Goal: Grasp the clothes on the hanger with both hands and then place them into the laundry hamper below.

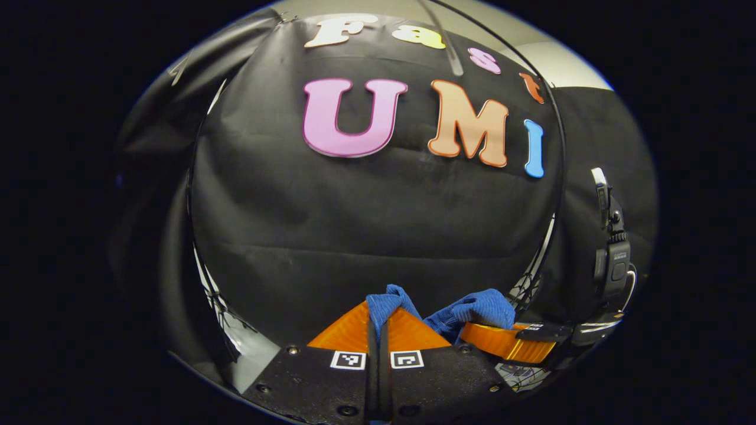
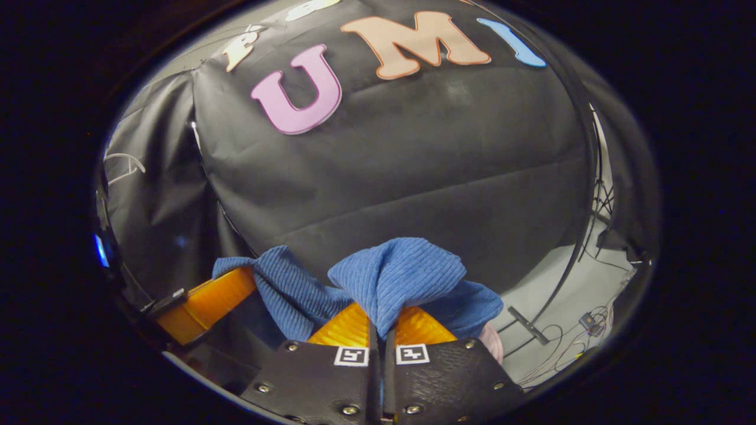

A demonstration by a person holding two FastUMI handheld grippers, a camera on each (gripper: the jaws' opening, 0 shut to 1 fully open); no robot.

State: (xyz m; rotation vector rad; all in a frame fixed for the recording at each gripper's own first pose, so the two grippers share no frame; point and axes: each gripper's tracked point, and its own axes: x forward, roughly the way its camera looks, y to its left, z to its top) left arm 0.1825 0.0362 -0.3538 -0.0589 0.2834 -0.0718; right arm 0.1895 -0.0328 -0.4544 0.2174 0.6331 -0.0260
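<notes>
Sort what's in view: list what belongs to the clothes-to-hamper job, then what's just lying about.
Job:
- blue cloth, pinched at two spots
- left tongs, shut on the cloth
- right tongs, shut on the cloth

Lying about:
- cables on the floor
- black backdrop cloth

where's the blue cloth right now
The blue cloth is bunched between both grippers, pinched in the right gripper and the left gripper, in front of the black booth wall.

The blue garment (image 2: 401, 274) pinched between the jaws is soft ribbed cloth, matt. The booth wall (image 2: 425, 159) beyond the jaws is creased matt black fabric.
</notes>
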